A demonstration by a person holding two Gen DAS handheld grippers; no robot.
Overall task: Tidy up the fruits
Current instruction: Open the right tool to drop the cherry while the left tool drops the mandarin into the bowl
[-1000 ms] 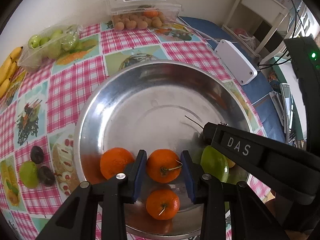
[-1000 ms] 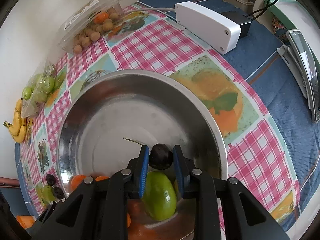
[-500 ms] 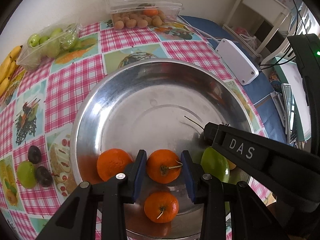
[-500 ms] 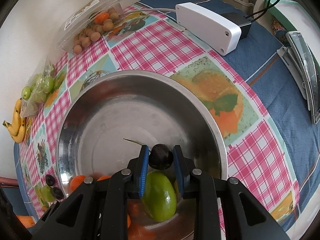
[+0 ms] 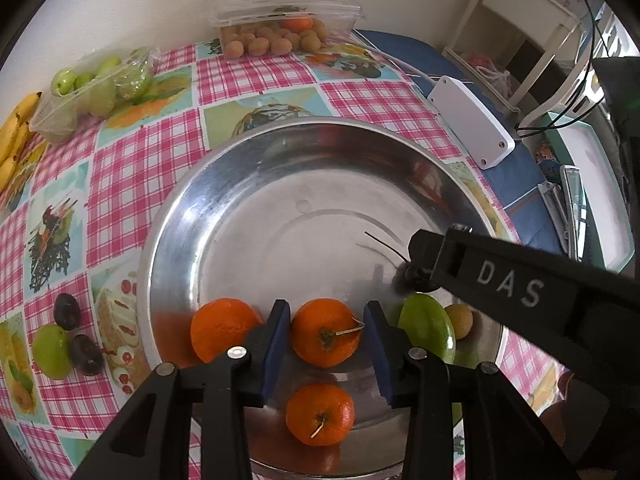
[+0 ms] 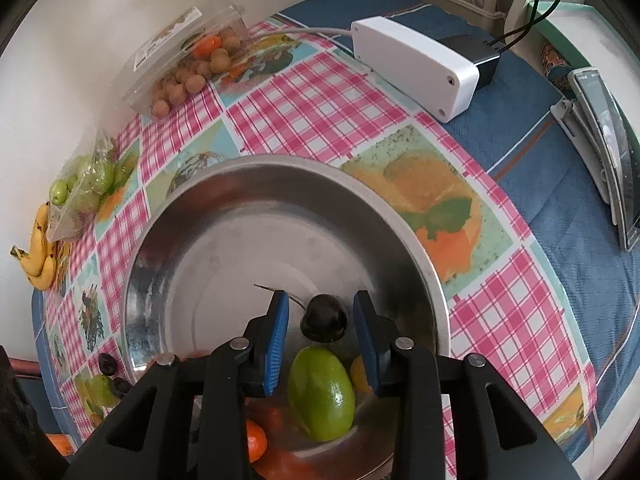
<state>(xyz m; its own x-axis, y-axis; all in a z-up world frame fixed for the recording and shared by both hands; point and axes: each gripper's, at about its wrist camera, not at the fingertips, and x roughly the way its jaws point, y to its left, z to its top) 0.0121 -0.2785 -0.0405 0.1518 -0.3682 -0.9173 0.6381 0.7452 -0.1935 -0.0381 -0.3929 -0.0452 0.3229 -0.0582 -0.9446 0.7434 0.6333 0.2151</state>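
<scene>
A steel bowl (image 5: 248, 184) (image 6: 404, 236) holds three tangerines, a green fruit (image 5: 426, 330) (image 6: 322, 394), a small brown fruit (image 5: 459, 320) and a dark plum (image 6: 325, 318). My left gripper (image 5: 325, 338) is open around the middle tangerine (image 5: 324, 332), with gaps on both sides. Another tangerine (image 5: 220, 330) lies to its left and one (image 5: 320, 420) below. My right gripper (image 6: 320, 330) is open, its pads apart from the plum, which lies in the bowl.
Left of the bowl on the checked cloth lie two dark plums (image 5: 76, 334) and a green fruit (image 5: 50, 352). At the back are a box of longans (image 5: 276, 28), a tray of green fruits (image 5: 96, 88) and bananas (image 5: 14, 136). A white box (image 5: 472, 120) lies right.
My right gripper has opened and let go of the dark plum, which now rests in the bowl. My left gripper has opened a little around the middle tangerine.
</scene>
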